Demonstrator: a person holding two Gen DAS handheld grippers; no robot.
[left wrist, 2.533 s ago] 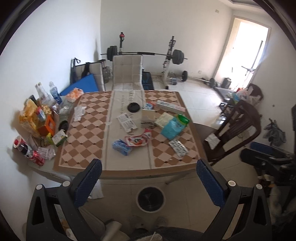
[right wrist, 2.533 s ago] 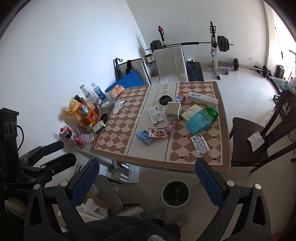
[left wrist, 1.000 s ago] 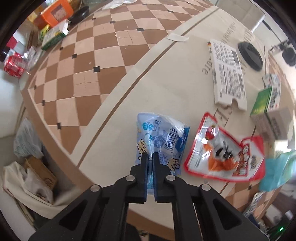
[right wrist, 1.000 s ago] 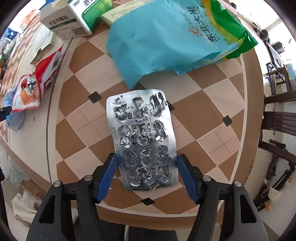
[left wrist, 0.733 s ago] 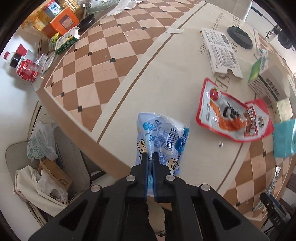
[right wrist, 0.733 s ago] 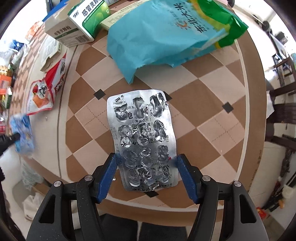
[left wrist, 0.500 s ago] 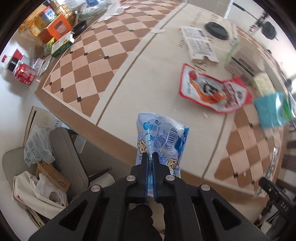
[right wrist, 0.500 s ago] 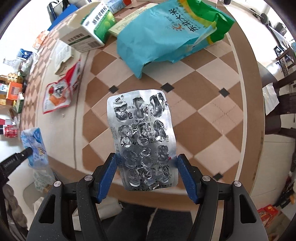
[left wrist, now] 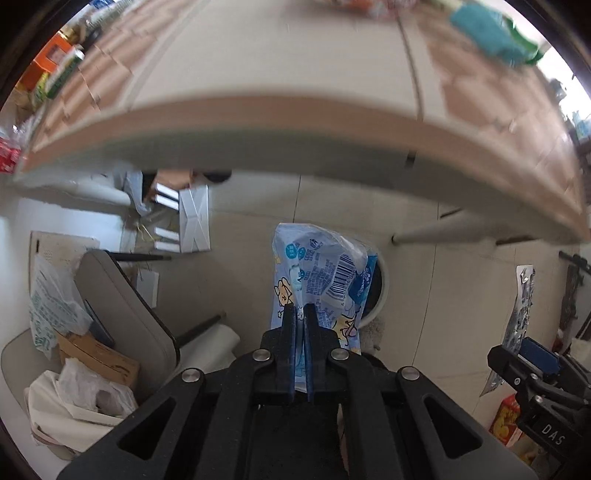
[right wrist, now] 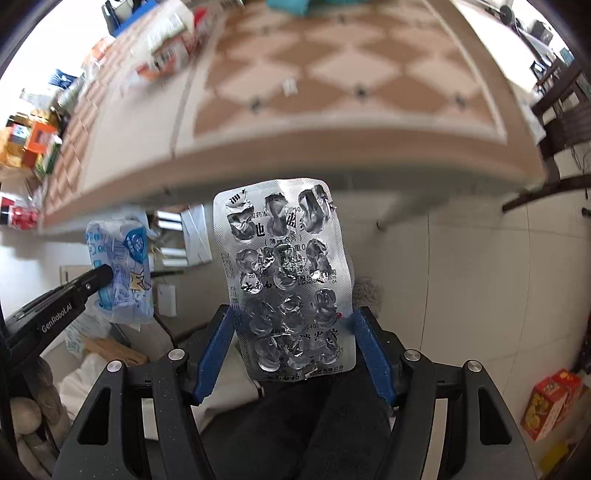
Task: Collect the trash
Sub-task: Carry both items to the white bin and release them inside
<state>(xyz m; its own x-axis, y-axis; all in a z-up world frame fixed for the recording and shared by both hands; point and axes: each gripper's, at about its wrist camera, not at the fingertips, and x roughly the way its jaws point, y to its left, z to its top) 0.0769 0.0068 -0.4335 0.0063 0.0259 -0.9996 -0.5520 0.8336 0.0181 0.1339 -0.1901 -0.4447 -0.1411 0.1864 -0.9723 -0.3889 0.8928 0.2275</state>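
Observation:
My left gripper [left wrist: 300, 314] is shut on a blue and white plastic wrapper [left wrist: 320, 273], held off the table above the floor. A white round trash bin [left wrist: 380, 291] on the floor shows just behind the wrapper. My right gripper [right wrist: 293, 332] is shut on the side edges of an empty silver blister pack [right wrist: 286, 277], held upright in front of the table edge. The wrapper [right wrist: 120, 266] and left gripper also show in the right wrist view, at the left. The blister pack [left wrist: 521, 317] shows at the right of the left wrist view.
The checkered table [left wrist: 280, 110] fills the top of both views, with a teal bag [left wrist: 491, 31] and boxes on it. A grey chair [left wrist: 122, 306], bags and cardboard [left wrist: 96, 354] lie on the floor at left. A dark wooden chair [right wrist: 561, 122] stands at right. Red boxes [right wrist: 550, 406] sit on the floor.
Both grippers have pulled back off the table and tipped downward, carrying the wrapper and the blister pack. The table edge is now above them and the floor and bin are in view.

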